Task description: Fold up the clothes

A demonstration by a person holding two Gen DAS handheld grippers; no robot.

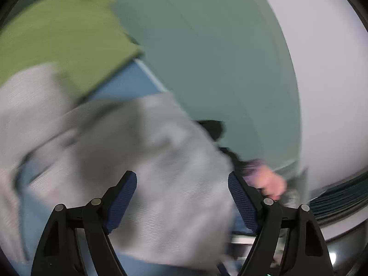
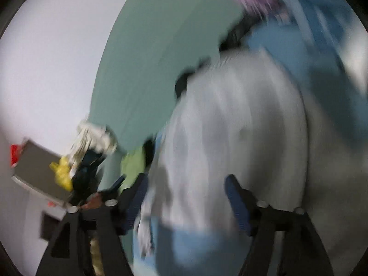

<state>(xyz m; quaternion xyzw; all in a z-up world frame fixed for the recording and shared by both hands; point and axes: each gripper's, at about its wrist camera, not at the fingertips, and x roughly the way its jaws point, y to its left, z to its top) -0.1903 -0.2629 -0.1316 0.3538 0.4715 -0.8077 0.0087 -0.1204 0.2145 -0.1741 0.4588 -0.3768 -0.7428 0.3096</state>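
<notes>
Grey cloth (image 1: 149,161) was seen rumpled, not yet folded flat. Both the left gripper (image 1: 181,197) and right gripper (image 2: 184,197) were spread wide, nothing pinched.

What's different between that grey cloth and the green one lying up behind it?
Colour: the grey cloth is pale grey, the green cloth a flat olive green.
Shape: the grey cloth is rumpled, with deep shadowed folds; the green cloth lies smoother, with a straight edge.
Place: the grey cloth fills the space right in front of the left tool, whose jaws stand open; the green cloth sits farther back.
Both rest on the blue surface and are blurred.
</notes>
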